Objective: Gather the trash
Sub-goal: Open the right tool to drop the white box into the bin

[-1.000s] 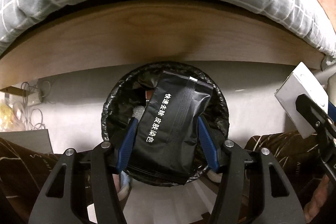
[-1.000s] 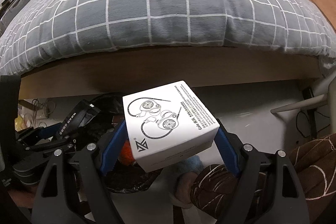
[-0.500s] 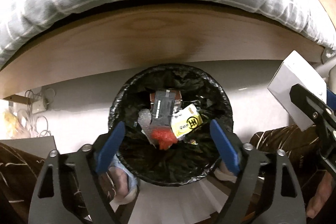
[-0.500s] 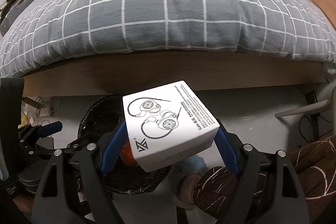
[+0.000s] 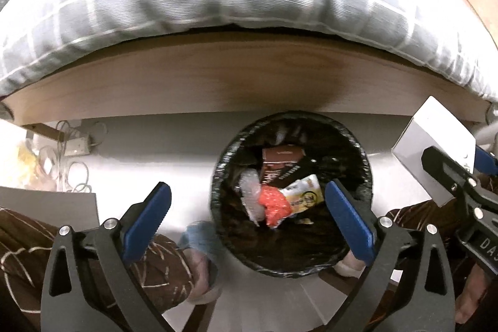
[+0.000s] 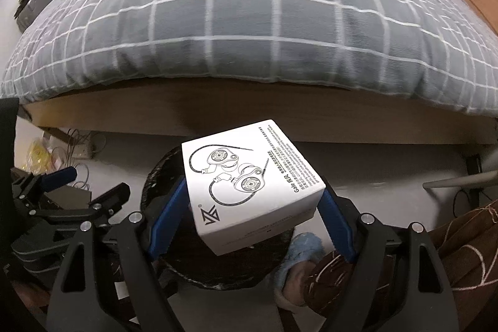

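Now L gripper point(image 5: 249, 220) wide, empty, jaws just opened; R gripper point(image 6: 252, 210) clamping matte cardboard box point(image 6: 249, 182).

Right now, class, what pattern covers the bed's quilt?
The quilt is grey-blue with a white grid; right wrist view shows it best.

A white earphone box point(image 6: 252, 185), tilted, is clamped above the black-lined bin point(image 5: 358, 145) holding wrappers point(image 5: 303, 195).

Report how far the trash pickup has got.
Done: the left claw stands open and empty, jaws just opened, and wrappers lie in the bin. In hand: the right claw grips a white box over the bin. Left: drop the box, then the items on the bed.
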Demonstrator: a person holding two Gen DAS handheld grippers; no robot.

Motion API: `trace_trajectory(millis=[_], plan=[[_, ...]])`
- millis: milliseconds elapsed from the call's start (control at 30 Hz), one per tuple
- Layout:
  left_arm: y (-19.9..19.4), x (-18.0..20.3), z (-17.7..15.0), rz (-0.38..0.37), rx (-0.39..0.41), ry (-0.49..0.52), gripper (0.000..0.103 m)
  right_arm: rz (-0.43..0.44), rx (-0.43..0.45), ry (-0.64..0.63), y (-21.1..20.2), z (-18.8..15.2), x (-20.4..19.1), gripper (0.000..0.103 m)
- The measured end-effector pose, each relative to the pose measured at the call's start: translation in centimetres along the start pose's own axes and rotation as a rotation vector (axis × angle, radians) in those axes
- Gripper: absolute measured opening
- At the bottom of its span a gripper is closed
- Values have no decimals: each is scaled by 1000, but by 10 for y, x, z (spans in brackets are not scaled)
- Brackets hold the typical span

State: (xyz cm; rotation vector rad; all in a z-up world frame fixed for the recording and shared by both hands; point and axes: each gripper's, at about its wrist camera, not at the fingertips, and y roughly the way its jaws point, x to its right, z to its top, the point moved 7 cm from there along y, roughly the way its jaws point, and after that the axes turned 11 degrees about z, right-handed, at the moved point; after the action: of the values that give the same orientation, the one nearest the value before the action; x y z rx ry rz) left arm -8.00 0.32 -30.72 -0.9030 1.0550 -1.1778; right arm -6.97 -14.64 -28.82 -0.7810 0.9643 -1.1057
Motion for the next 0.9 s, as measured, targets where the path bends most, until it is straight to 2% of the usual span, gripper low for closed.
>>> trace_trajectory(millis=[367,633,767,900], plan=[[-1,-51,-12,46,-7,-85,97,22,-56,-35,22,-4,-42,77],[1,-65,-16,53,-9,-116,97,25,-75,-60,32,-4,-60,78],[-4,-67,-14,50,1,-124,97,2,-52,-70,29,-1,-61,90],[-14,-66,-7,47,31,-119,97,-10,-33,-80,20,3,-53,93]])
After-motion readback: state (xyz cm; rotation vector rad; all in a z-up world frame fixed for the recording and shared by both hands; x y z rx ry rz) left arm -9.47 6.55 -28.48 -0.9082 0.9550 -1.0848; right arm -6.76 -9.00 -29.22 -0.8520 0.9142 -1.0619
